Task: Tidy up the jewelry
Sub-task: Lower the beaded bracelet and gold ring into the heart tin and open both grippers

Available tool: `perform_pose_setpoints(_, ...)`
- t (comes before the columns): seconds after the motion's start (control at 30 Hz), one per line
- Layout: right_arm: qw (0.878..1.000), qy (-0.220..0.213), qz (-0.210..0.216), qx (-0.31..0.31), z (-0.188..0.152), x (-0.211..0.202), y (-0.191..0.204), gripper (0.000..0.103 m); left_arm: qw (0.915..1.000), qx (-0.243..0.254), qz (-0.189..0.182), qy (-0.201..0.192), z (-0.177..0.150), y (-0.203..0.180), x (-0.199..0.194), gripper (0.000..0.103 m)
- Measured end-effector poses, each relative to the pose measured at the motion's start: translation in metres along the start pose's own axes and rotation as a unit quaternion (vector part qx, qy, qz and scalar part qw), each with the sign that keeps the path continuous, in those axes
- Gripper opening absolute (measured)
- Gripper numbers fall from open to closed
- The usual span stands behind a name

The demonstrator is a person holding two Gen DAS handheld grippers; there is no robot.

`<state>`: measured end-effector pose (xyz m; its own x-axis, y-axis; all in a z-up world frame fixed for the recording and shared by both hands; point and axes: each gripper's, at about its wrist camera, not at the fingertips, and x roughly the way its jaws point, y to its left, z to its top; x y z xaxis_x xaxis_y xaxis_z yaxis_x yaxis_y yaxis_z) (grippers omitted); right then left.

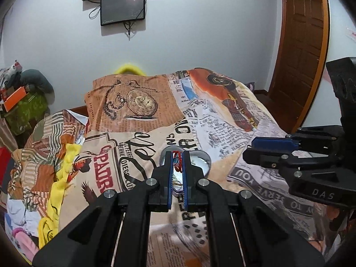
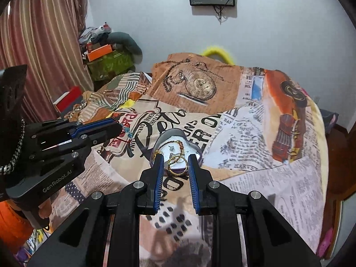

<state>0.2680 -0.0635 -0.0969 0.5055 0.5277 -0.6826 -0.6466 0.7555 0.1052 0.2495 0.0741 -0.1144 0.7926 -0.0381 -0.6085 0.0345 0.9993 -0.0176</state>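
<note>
A grey heart-shaped tin (image 2: 172, 131) lies open on the printed bedspread, with a corded bracelet (image 2: 178, 143) and small pendants on its white lining. My right gripper (image 2: 175, 166) hovers over the tin's near rim, and a gold hoop (image 2: 177, 165) sits between its blue pads, seemingly pinched. My left gripper (image 1: 177, 164) is shut on a red braided bracelet with blue beads (image 1: 177, 158), just in front of the tin (image 1: 205, 156). In the right wrist view the left gripper (image 2: 119, 128) is at the left, the beads (image 2: 128, 131) dangling from its tip. The right gripper (image 1: 249, 151) shows at the right of the left wrist view.
The bedspread (image 2: 244, 133) covers the whole bed. Crumpled yellow cloth (image 1: 60, 178) lies along the bed's left side. A cluttered pile with an orange box (image 2: 99, 52) stands by the curtain. Two screens (image 1: 122, 7) hang on the far wall, and a wooden door (image 1: 300, 55) is at the right.
</note>
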Motion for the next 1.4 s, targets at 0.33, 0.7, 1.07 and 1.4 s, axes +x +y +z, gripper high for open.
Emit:
perform_pose_setpoints(0.33, 0.999, 0.034, 0.017, 0.033, 0.012, 0.052, -0.013, 0.020, 0.9990, -0.026, -0.010, 0.035, 0.002, 0.026, 0.050, 0.006)
perform_pose_setpoints(0.7, 0.994, 0.078, 0.038, 0.072, 0.012, 0.087, -0.030, 0.020, 0.9944, -0.043, -0.045, 0.085, -0.006, 0.027, 0.097, 0.006)
perform_pose_setpoints(1.07, 0.991, 0.098, 0.048, 0.077, 0.011, 0.102, -0.033, 0.020, 0.9930, -0.036, -0.061, 0.094, -0.011, 0.016, 0.107, 0.006)
perform_pose_setpoints(1.4, 0.986, 0.121, 0.057, 0.096, 0.010, 0.110, -0.038, 0.021, 0.9900, -0.061, -0.073, 0.105, -0.009, 0.027, 0.105, 0.007)
